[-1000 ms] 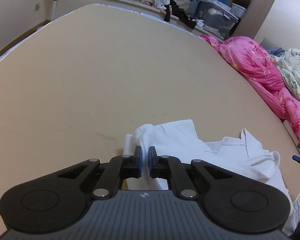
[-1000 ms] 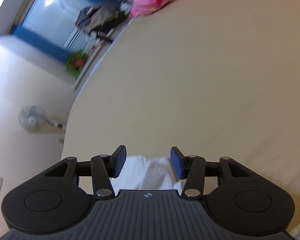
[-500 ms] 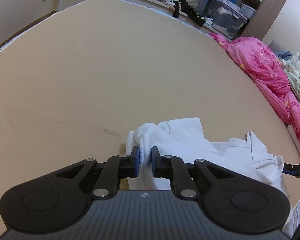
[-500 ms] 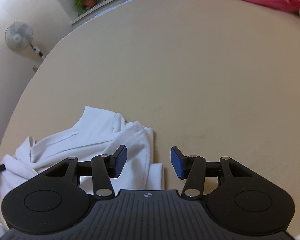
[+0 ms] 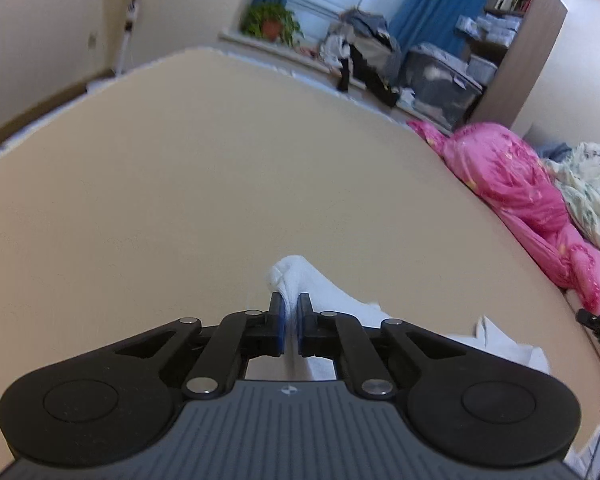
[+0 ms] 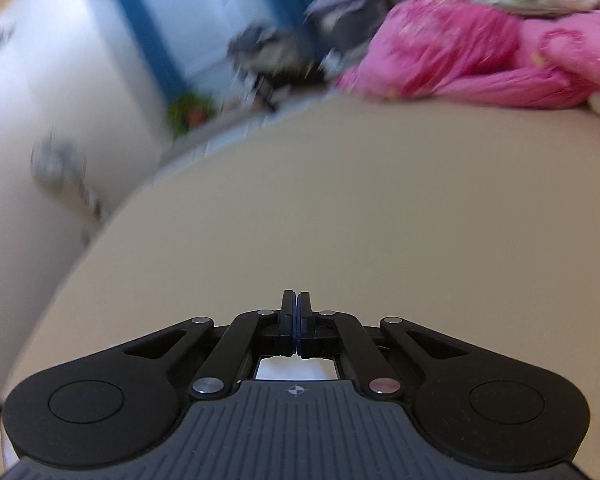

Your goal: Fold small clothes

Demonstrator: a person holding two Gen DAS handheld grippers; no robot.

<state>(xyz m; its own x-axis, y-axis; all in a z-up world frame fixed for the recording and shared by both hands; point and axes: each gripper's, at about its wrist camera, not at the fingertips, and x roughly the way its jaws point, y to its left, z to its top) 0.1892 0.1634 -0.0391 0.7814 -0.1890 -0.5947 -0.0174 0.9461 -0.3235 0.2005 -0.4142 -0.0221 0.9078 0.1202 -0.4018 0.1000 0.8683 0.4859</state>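
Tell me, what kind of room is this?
Most likely a lived-in bedroom. A rumpled pink quilt lies along one side of the wide beige bed surface, clothes are heaped below a blue-curtained window, and a small white garment is being folded.

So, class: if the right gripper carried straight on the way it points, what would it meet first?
Probably the bare beige bed surface: the shut right gripper points slightly down at it, nothing showing between.

A beige bed (image 5: pixel 220 208) fills most of the frame. A white garment (image 5: pixel 332 300) lies at lower centre. A pink quilt (image 5: pixel 516 184) is heaped along the right edge.
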